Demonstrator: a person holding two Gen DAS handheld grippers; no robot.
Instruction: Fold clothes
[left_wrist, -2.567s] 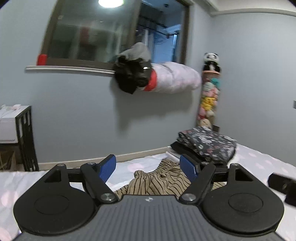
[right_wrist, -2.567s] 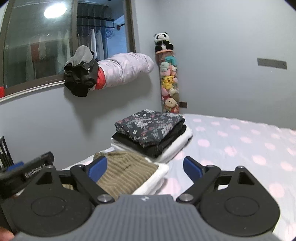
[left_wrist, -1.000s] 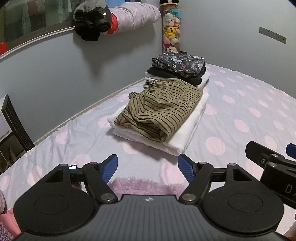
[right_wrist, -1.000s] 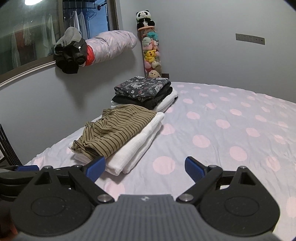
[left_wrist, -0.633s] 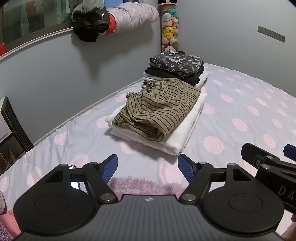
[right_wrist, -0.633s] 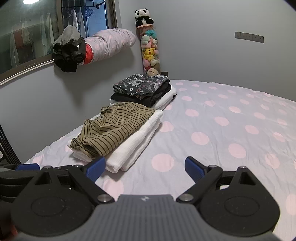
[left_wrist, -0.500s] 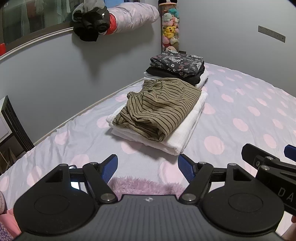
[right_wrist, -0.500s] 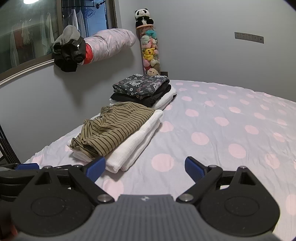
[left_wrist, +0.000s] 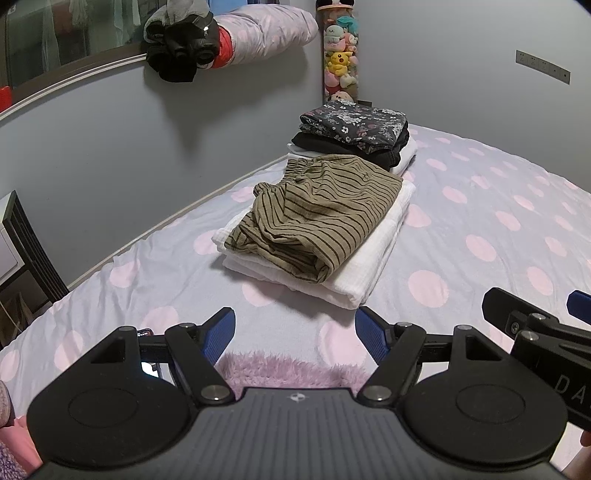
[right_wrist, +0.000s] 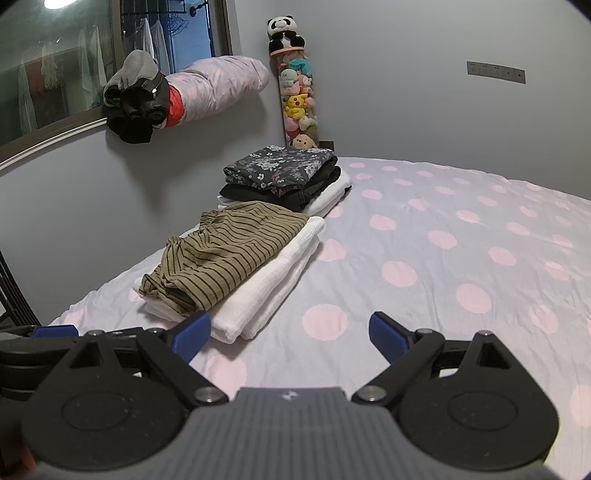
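A folded olive striped garment (left_wrist: 317, 210) (right_wrist: 225, 251) lies on a folded white cloth (left_wrist: 373, 254) (right_wrist: 273, 280) on the bed. Behind it stands a stack topped by a dark floral garment (left_wrist: 354, 122) (right_wrist: 280, 166). My left gripper (left_wrist: 295, 332) hangs open above a fuzzy lilac garment (left_wrist: 291, 369) near the bed's front edge, not touching it. My right gripper (right_wrist: 288, 332) is open over bare bedsheet, just right of the white cloth; it also shows at the right edge of the left wrist view (left_wrist: 535, 325).
The bed (right_wrist: 443, 258) has a grey sheet with pink dots and runs along a grey wall. A window ledge holds a pillow (right_wrist: 218, 85) and dark clothes (right_wrist: 136, 107). A tube of plush toys (right_wrist: 299, 99) stands in the corner. Dark furniture (left_wrist: 26, 247) sits left.
Both grippers pulled back from the stacks and tilted down toward the bed; over the last half second they barely moved. The lilac garment came into the left view. Both stayed open.
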